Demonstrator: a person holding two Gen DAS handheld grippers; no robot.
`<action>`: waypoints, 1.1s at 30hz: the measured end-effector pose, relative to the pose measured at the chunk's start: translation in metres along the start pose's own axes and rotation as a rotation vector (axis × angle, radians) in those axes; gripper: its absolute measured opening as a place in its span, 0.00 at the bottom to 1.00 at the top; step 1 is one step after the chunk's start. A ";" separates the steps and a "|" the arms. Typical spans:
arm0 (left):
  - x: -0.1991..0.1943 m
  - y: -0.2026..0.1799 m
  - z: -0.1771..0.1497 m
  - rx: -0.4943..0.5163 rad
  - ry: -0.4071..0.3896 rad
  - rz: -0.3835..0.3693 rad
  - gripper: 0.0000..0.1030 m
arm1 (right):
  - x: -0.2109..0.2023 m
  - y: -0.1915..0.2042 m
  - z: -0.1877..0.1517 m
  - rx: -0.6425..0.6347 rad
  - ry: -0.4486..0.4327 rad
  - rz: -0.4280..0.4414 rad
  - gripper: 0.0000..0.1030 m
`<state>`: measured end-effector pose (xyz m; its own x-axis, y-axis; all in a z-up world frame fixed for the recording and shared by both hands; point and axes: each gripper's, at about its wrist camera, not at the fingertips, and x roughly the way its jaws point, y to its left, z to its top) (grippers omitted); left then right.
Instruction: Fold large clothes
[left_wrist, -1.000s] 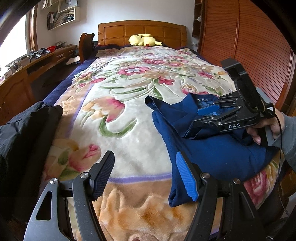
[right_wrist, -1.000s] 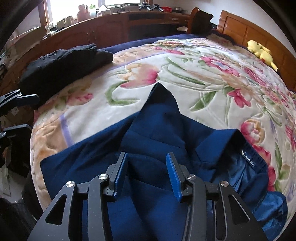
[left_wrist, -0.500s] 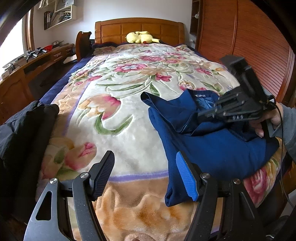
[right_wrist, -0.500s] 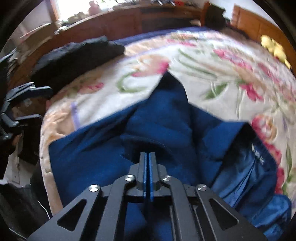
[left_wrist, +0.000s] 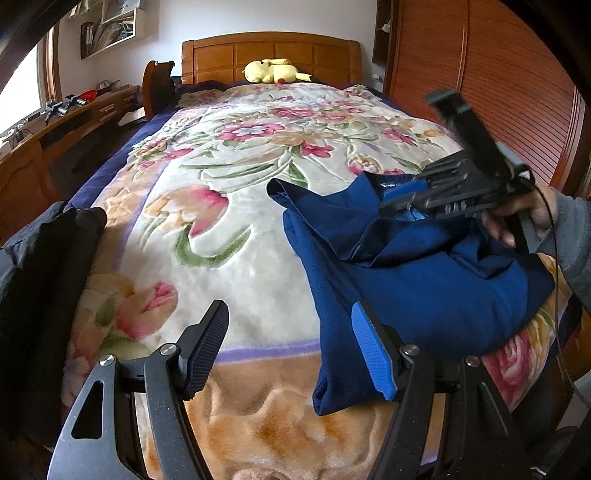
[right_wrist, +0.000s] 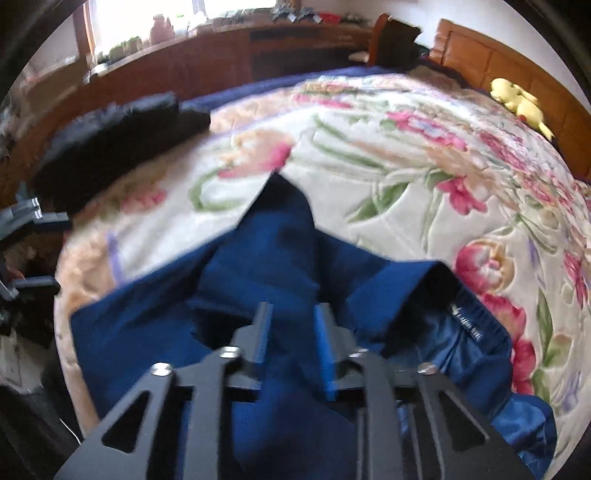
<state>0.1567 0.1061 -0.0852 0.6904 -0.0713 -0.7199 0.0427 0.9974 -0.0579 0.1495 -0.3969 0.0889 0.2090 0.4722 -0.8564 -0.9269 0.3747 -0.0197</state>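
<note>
1. The right gripper (right_wrist: 291, 332) hangs low over the garment with its blue-padded fingers (right_wrist: 324, 343) spread a little; cloth shows in the gap, but nothing is pinched between them.
2. The left gripper (left_wrist: 291, 350) hovers at the foot of the bed, its fingers (left_wrist: 371, 349) spread wide and holding nothing, just beside the garment's near edge.
3. The navy blue garment (left_wrist: 424, 280), apparently trousers with an elastic waistband (right_wrist: 469, 325) and a label inside, lies bunched and partly doubled over on the floral blanket (left_wrist: 229, 206), near the bed's right edge.
4. A black garment (left_wrist: 40, 266) rests at the opposite edge; a yellow plush toy (left_wrist: 273, 71) lies by the headboard.
5. The fold seems only begun. The next move likely calls for each gripper to pinch an edge or corner and spread the cloth flat.
</note>
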 end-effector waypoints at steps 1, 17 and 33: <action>0.001 -0.001 0.000 0.003 0.003 -0.001 0.68 | 0.005 0.004 0.001 -0.015 0.017 0.015 0.33; 0.008 -0.007 -0.004 0.012 0.027 -0.009 0.68 | 0.037 -0.007 -0.001 0.088 0.097 0.195 0.49; 0.006 -0.007 -0.006 0.009 0.029 -0.007 0.68 | 0.075 0.041 0.013 0.030 0.143 0.247 0.45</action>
<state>0.1560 0.0984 -0.0934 0.6690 -0.0783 -0.7392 0.0541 0.9969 -0.0567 0.1312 -0.3353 0.0304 -0.0701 0.4357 -0.8974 -0.9342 0.2868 0.2122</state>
